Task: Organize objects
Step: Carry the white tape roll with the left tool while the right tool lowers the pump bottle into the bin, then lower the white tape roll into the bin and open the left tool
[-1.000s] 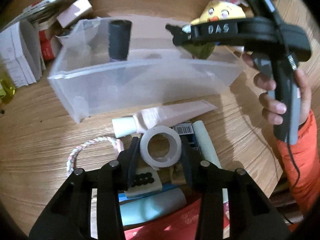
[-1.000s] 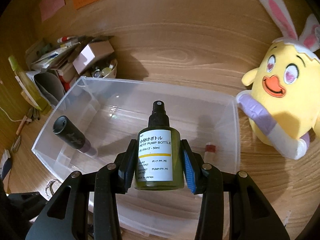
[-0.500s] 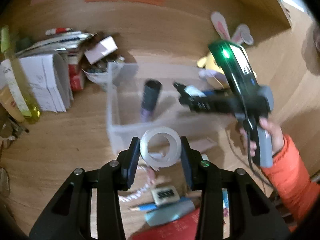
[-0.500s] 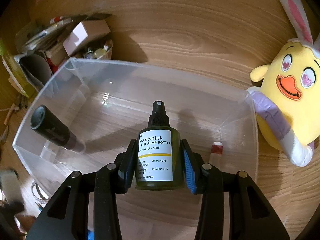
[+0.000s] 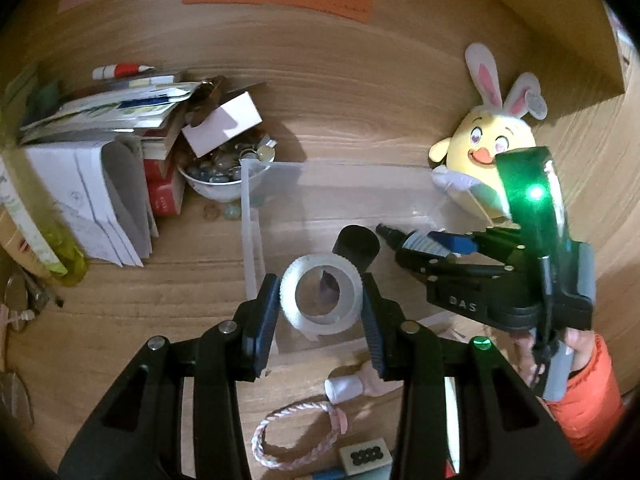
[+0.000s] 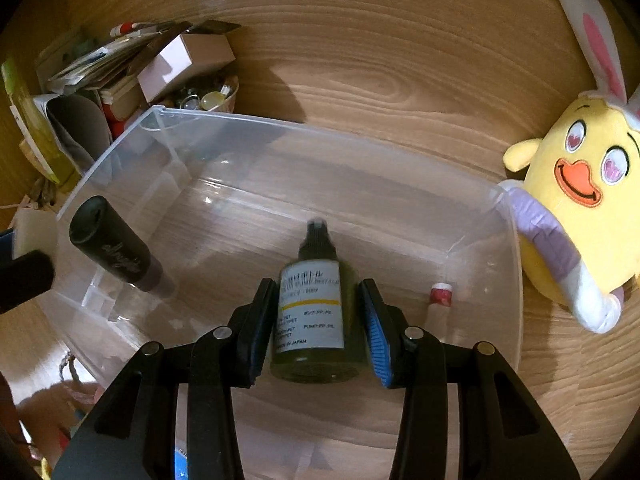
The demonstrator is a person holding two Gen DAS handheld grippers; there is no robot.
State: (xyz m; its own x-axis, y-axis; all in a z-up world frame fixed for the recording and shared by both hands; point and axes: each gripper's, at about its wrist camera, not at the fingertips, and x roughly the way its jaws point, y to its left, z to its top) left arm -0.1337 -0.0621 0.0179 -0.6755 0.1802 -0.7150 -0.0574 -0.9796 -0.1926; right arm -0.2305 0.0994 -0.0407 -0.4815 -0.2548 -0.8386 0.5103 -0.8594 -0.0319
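My left gripper [image 5: 319, 298] is shut on a clear tape roll [image 5: 319, 300] and holds it over the near left corner of the clear plastic bin [image 5: 250, 216]. My right gripper [image 6: 316, 316] is open over the bin [image 6: 280, 128]. A green pump bottle [image 6: 310, 312] with a white label sits between the spread jaws, blurred, with gaps on both sides. The right gripper [image 5: 404, 240] also shows in the left wrist view, above the bin. A black-capped tube [image 6: 114, 252] leans in the bin's left end, and a small red-capped tube [image 6: 438, 306] lies at its right end.
A yellow bunny-eared plush [image 6: 576, 208] sits right of the bin. A bowl of small items [image 5: 224, 172], a white box [image 5: 222, 122] and stacked papers [image 5: 92, 184] crowd the left. A braided bracelet [image 5: 296, 436], a white-capped tube [image 5: 352, 384] and a domino tile [image 5: 364, 458] lie in front.
My right gripper has opened and let go of the green pump bottle, which is dropping into the bin. My left gripper has moved forward with the tape roll over the bin's corner.
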